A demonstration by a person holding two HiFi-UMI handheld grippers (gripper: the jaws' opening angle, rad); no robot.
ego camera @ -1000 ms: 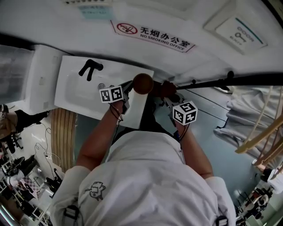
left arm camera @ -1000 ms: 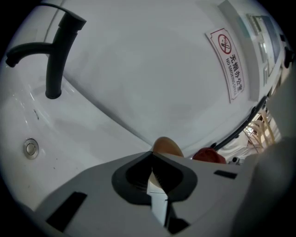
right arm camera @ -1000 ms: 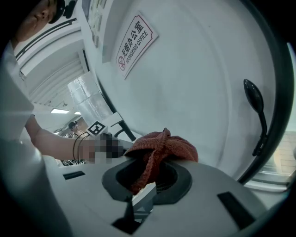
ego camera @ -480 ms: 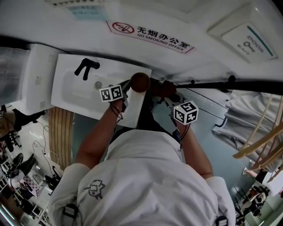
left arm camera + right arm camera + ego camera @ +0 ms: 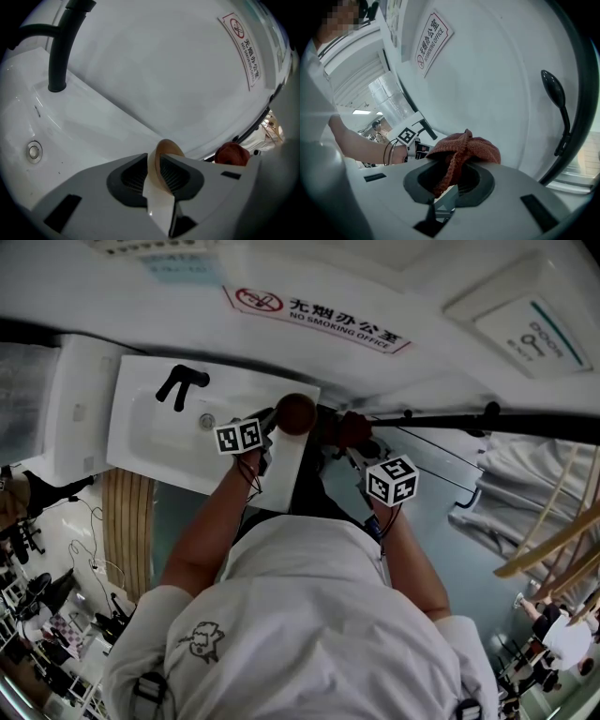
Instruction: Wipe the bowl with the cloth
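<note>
A brown bowl (image 5: 295, 413) hangs at the right end of the white sink (image 5: 150, 442). Its thin cream rim (image 5: 161, 161) stands between the jaws of my left gripper (image 5: 160, 171). Those jaws have just been opening, and both ribbed pads now show a gap to the rim. A red-brown knitted cloth (image 5: 465, 146) is bunched in my right gripper (image 5: 451, 180), which is shut on it. In the head view the cloth (image 5: 354, 428) sits just right of the bowl, a little apart from it. From the left gripper view the cloth (image 5: 231, 154) shows at the right.
A black faucet (image 5: 60, 47) and a round drain (image 5: 33, 151) belong to the sink on the left. A no-smoking sign (image 5: 323, 320) is on the white wall behind. A black rail (image 5: 469, 418) runs off to the right. A black spoon (image 5: 555, 91) hangs on the wall.
The left gripper and the bowl have shifted slightly left toward the sink. The right gripper with the cloth has stayed in place.
</note>
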